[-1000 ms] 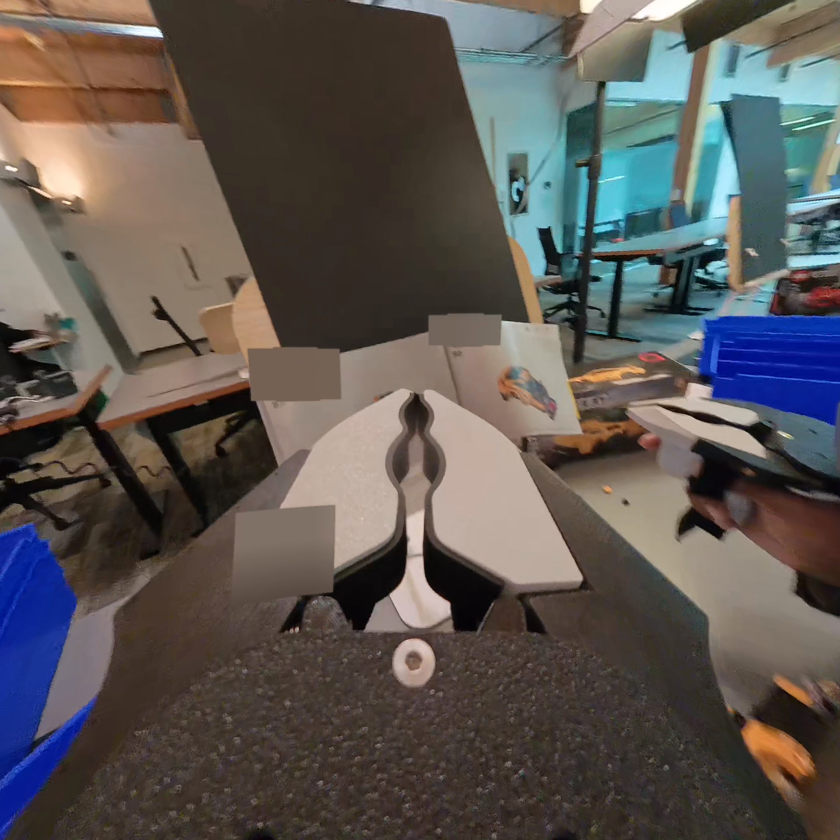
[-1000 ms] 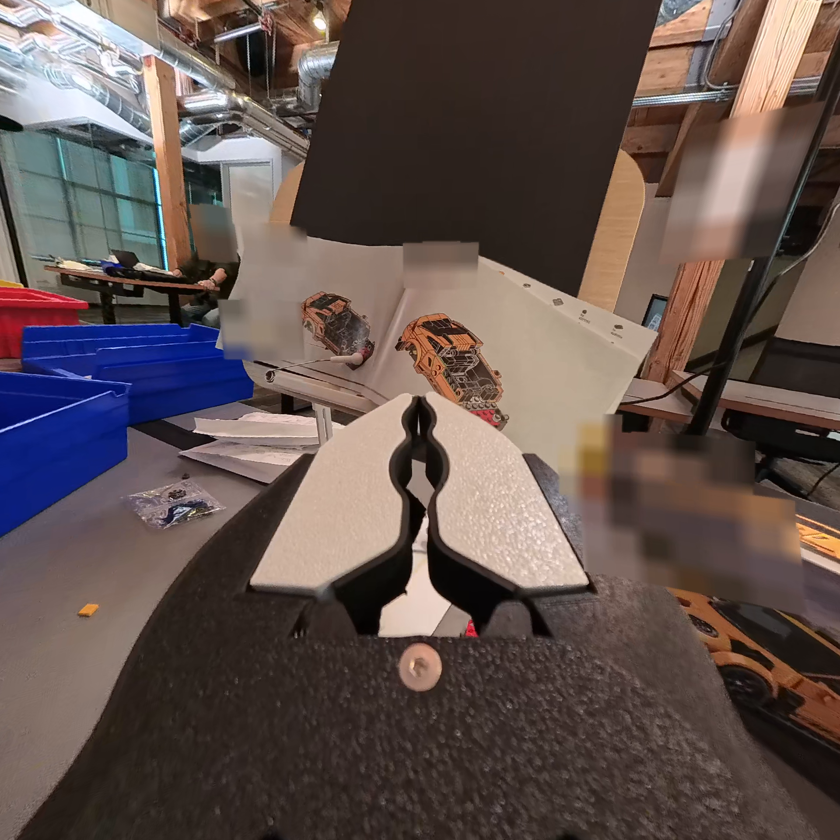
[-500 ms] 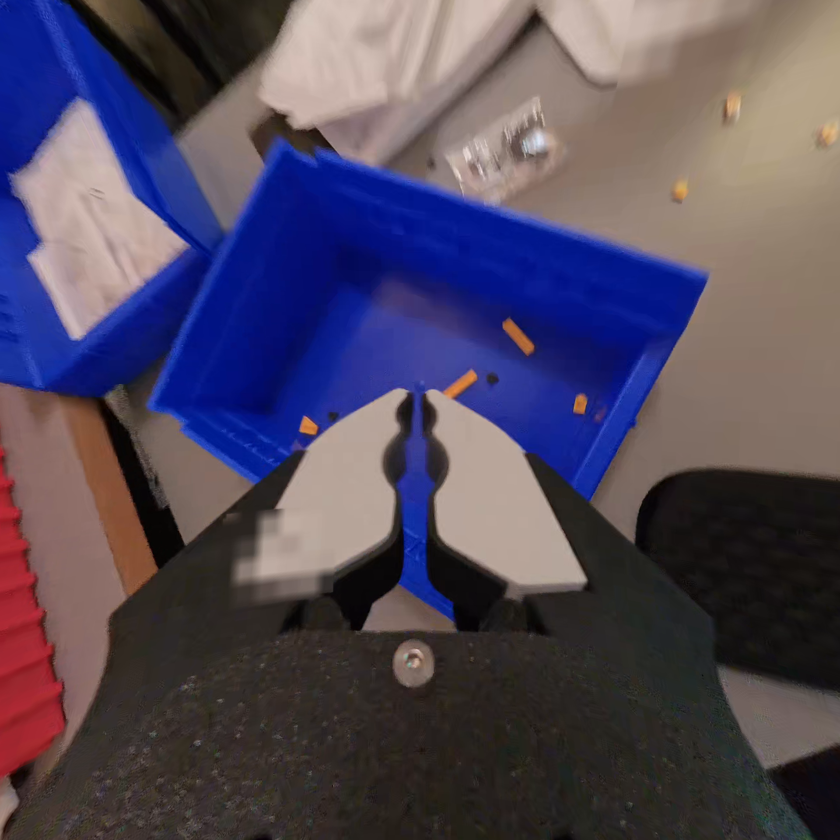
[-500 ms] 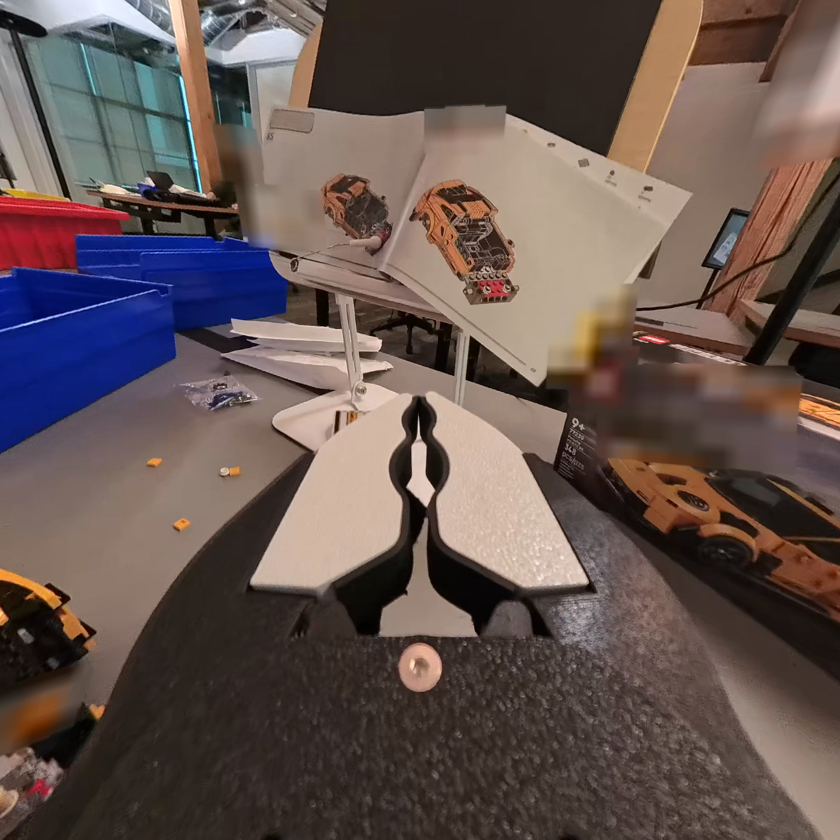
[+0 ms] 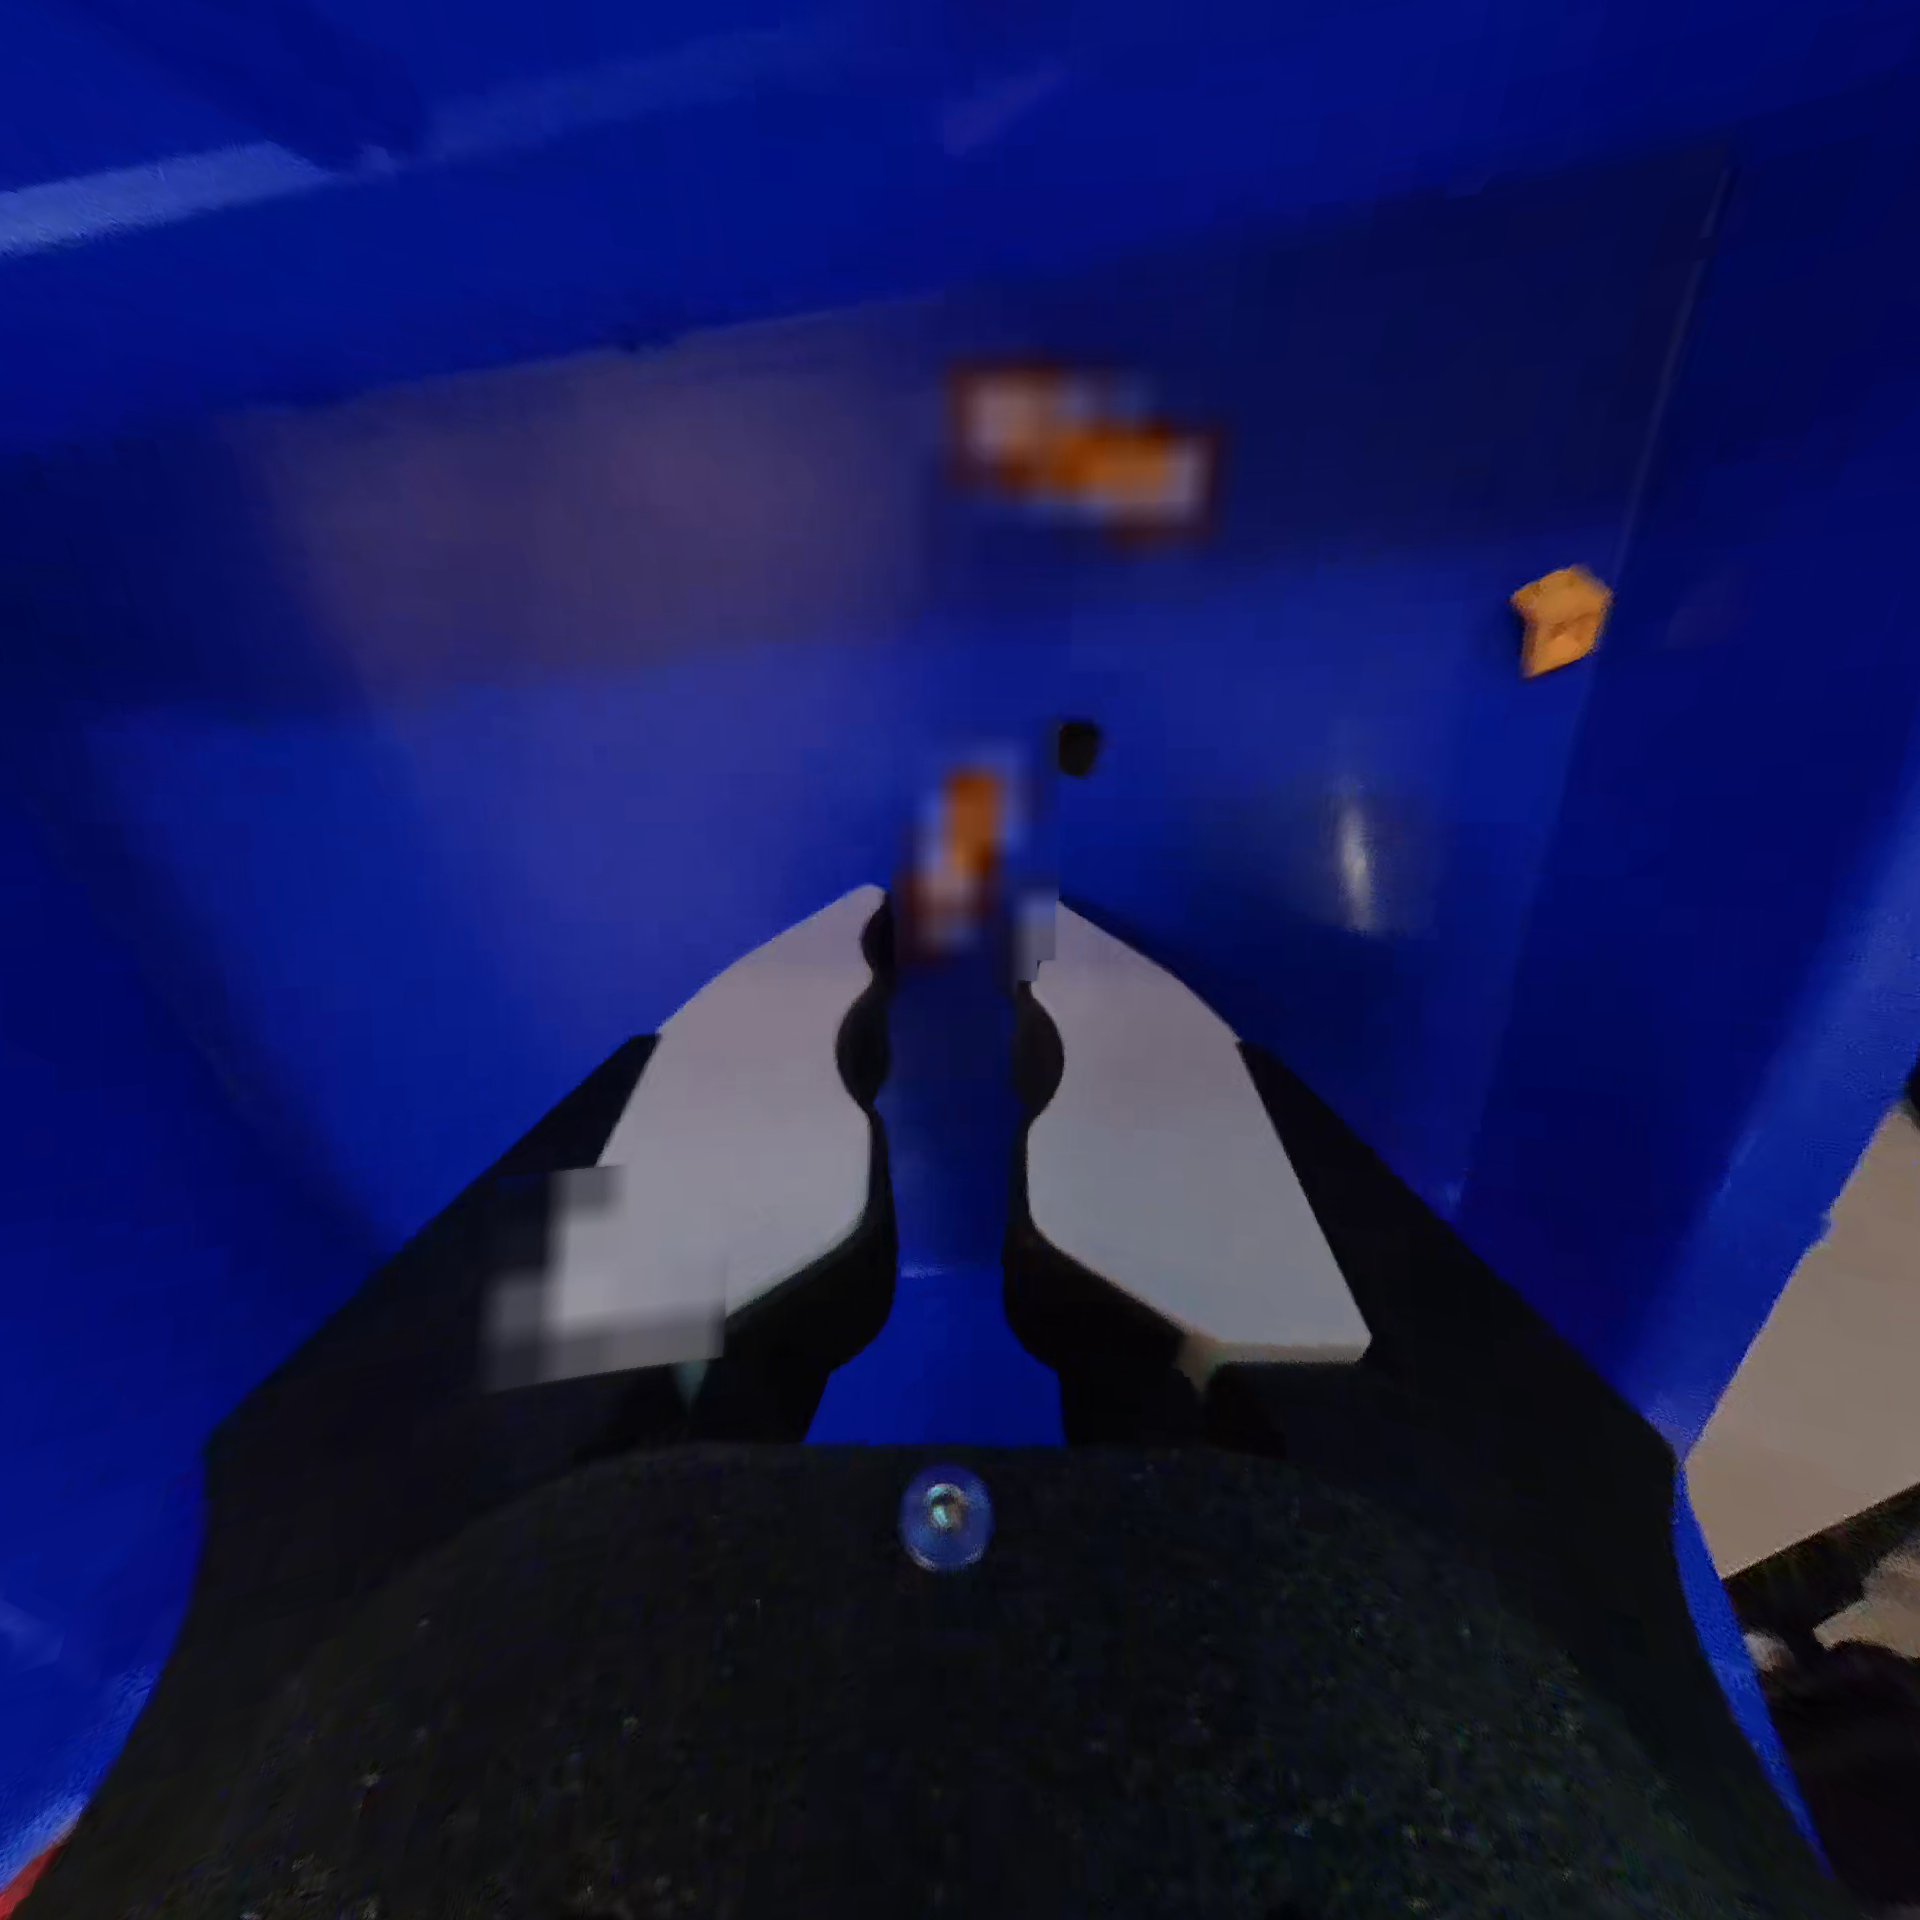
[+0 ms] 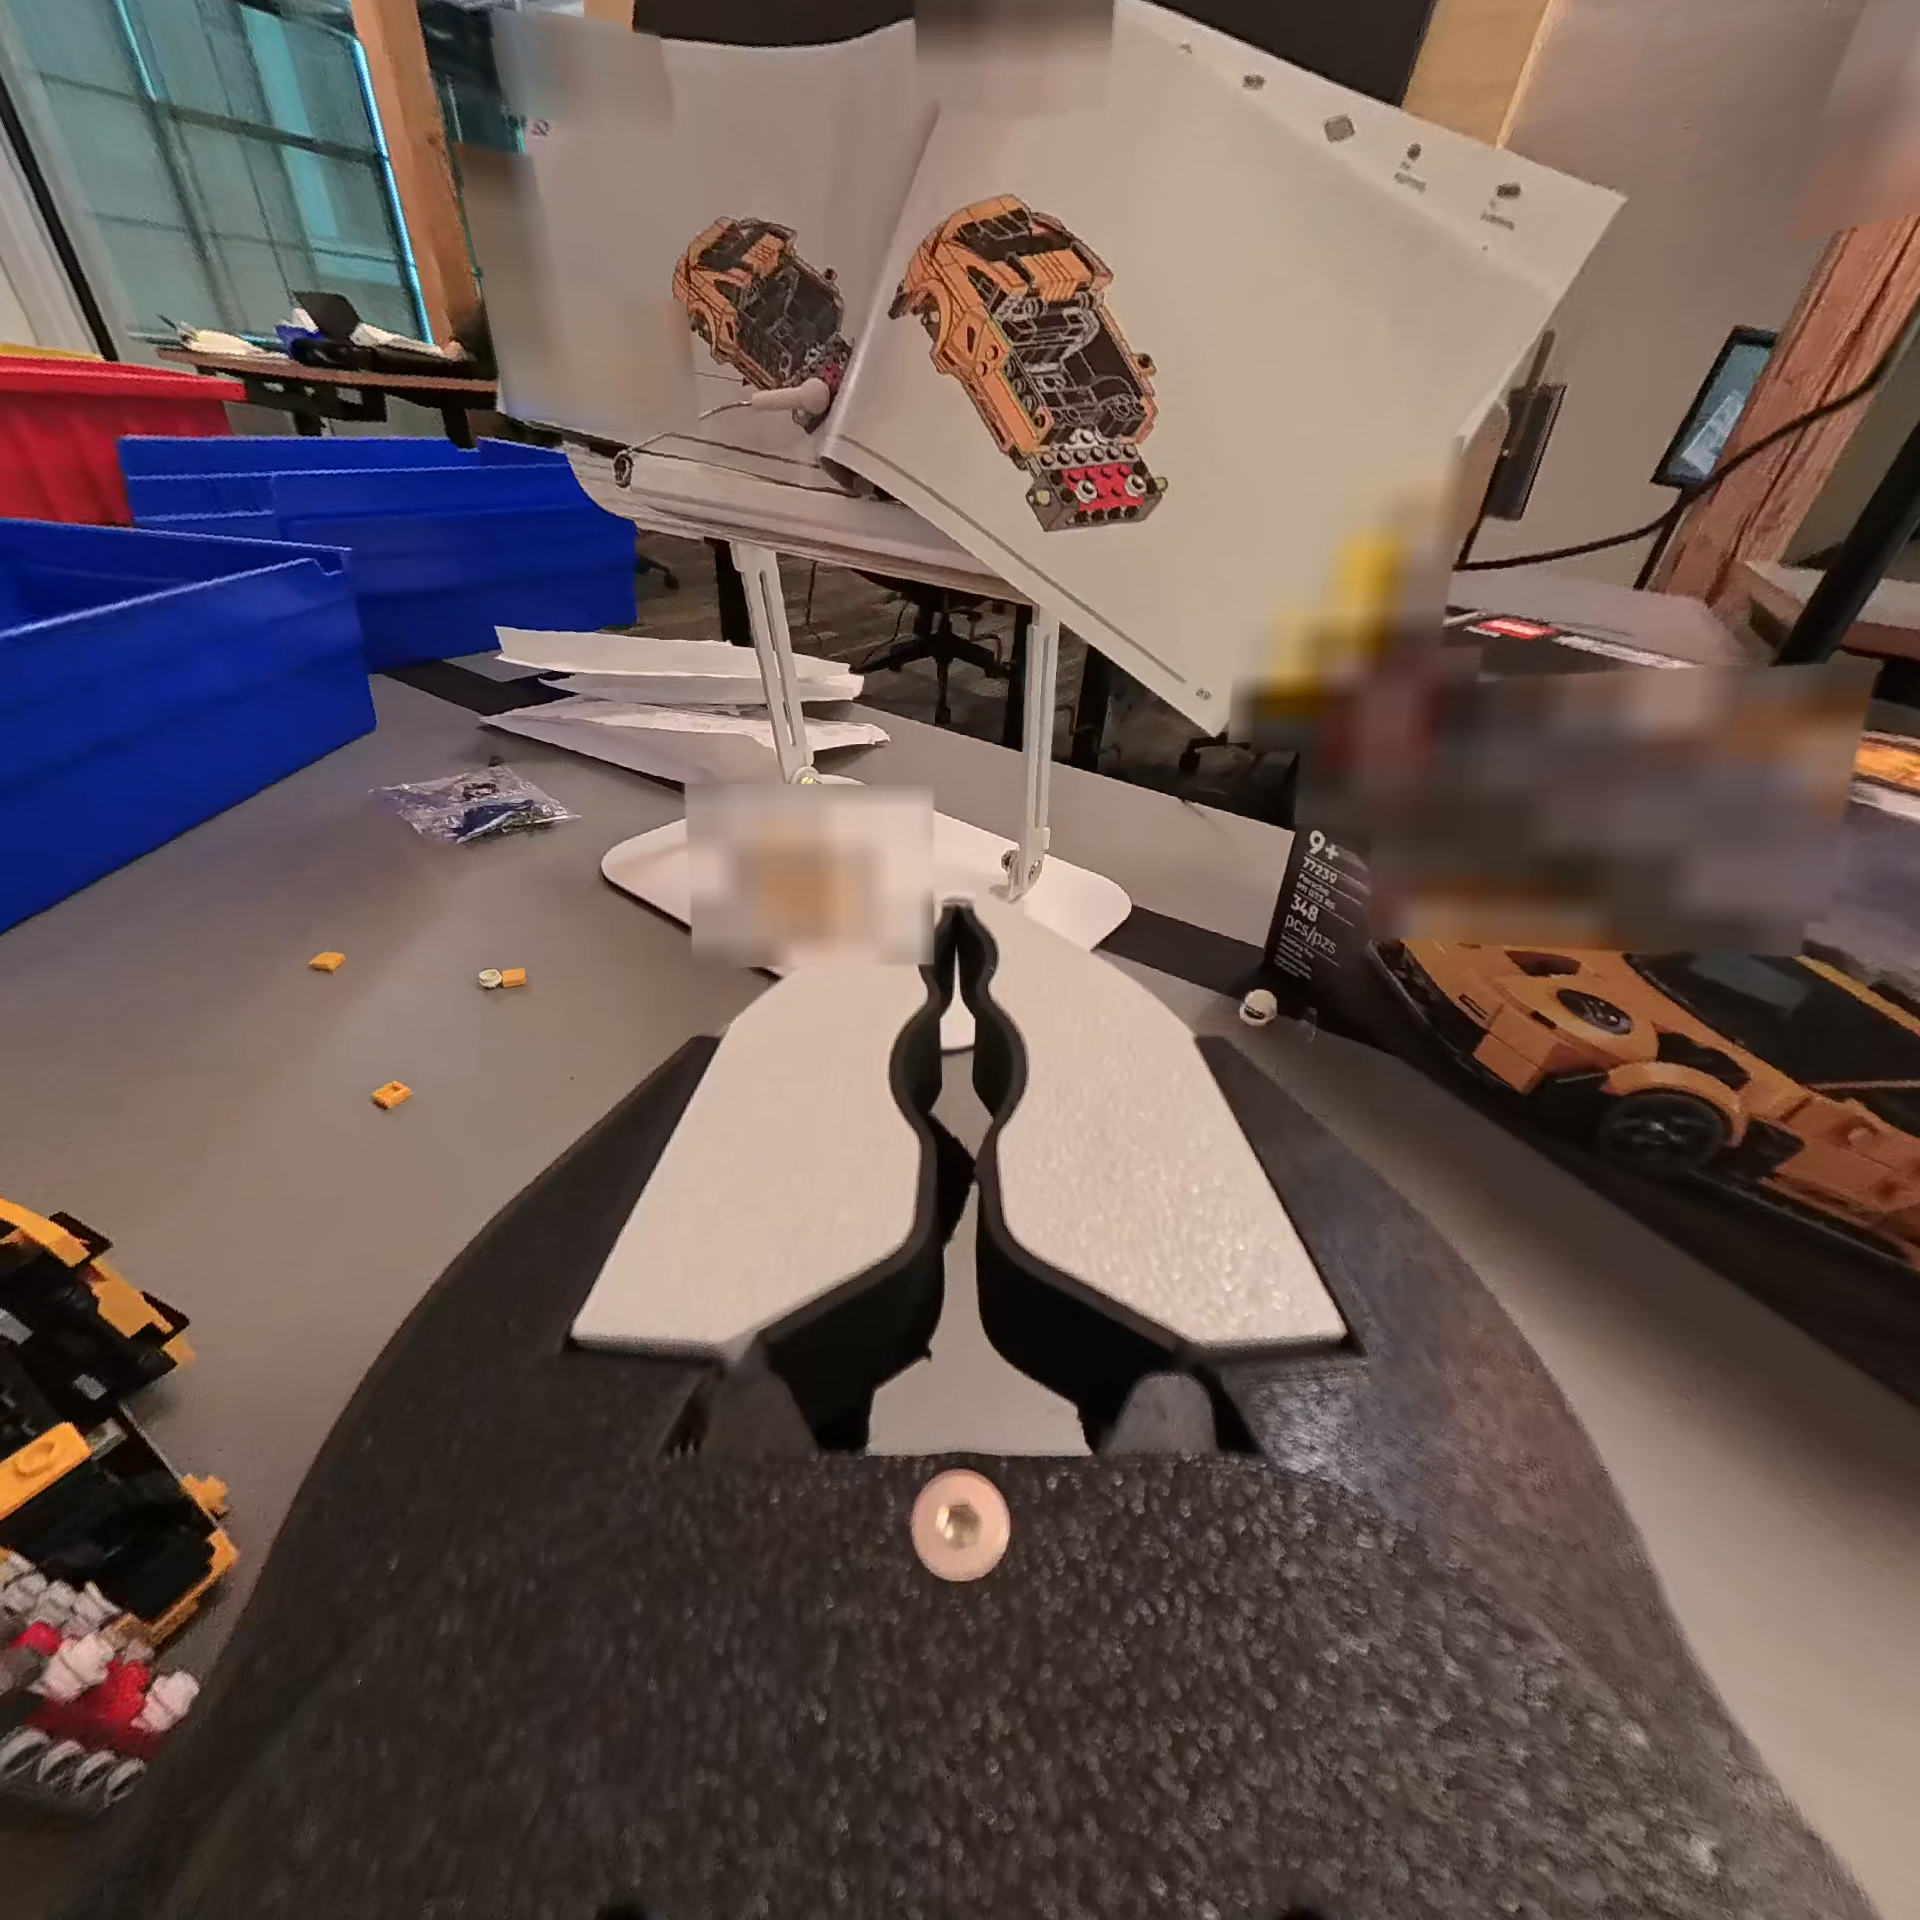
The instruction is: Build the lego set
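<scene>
Left gripper [image 5: 961, 914] seemingly inside blue bin [image 5: 520, 623].

An open-plan office or workshop: exposed timber posts [image 6: 416, 187], big windows [image 6: 208, 177], far desks with chairs, blue bins [image 6: 187, 665] along the grey desk's [image 6: 260, 1039] left edge, an instruction booklet [image 6: 1143, 312] on a stand.

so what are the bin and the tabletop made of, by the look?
Bin: likely moulded plastic, glossy blue; a bright glint shows on its wall. Tabletop: smooth matte grey, probably laminate; no sheen or grain, hard to confirm.
</scene>
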{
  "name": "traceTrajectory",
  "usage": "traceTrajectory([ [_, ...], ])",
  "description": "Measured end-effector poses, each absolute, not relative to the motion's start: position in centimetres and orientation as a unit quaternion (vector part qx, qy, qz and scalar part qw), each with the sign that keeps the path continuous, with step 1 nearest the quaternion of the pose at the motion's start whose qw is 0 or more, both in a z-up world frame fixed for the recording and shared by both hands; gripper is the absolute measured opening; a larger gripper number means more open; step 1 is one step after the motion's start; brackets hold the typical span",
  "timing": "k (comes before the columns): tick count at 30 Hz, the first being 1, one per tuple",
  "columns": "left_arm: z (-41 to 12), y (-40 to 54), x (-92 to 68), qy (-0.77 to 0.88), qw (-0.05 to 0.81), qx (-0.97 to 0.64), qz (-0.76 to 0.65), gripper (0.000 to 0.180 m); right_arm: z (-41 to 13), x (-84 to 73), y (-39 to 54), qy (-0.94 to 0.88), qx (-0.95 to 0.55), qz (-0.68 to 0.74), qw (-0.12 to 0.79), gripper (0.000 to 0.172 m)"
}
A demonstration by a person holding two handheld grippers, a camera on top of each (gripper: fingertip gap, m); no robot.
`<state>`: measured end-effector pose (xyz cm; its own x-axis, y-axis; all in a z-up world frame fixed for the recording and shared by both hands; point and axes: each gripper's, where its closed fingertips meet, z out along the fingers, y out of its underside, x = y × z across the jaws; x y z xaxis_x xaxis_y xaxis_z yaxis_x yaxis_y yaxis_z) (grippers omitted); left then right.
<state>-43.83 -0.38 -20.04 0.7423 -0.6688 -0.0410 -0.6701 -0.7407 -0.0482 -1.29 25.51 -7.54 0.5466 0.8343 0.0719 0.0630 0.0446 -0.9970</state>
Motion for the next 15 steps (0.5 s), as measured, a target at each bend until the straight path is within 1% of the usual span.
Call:
traceTrajectory([
  [2,-20.1,-0.3,-43.4,0.359,0.033,-0.933,-0.008,0.009,-7.8,-1.3,25.7,-0.357,-0.625,0.32,0.617,0.0],
  [5,-20.0,-0.5,-43.1,0.345,0.027,-0.938,-0.014,0.01,-7.9,-1.5,25.6,-0.359,-0.627,0.331,0.607,0.0],
  [6,-19.6,-0.5,-42.3,0.338,0.045,-0.939,-0.035,0.01,-7.8,-1.5,25.4,-0.362,-0.623,0.331,0.61,0.0],
  [8,-16.7,0.6,-38.6,0.31,0.15,-0.93,-0.131,0.009,-7.1,-1.6,24.9,-0.371,-0.609,0.329,0.619,0.0],
  [10,-10.9,1.3,-33.0,0.292,0.283,-0.869,-0.283,0.008,-6.4,-1.9,23.9,-0.386,-0.588,0.333,0.628,0.0],
  [12,-4.4,1.2,-27.8,0.286,0.401,-0.762,-0.42,0.008,-5.5,-2.8,22.3,-0.409,-0.562,0.344,0.632,0.0],
  [13,-1.7,0.9,-25.8,0.277,0.444,-0.707,-0.476,0.008,-4.9,-3.5,21.1,-0.424,-0.546,0.353,0.631,0.0],
  [15,2.0,0.5,-22.5,0.252,0.498,-0.608,-0.564,0.007,-3.5,-4.9,18.0,-0.468,-0.498,0.364,0.632,0.0],
])
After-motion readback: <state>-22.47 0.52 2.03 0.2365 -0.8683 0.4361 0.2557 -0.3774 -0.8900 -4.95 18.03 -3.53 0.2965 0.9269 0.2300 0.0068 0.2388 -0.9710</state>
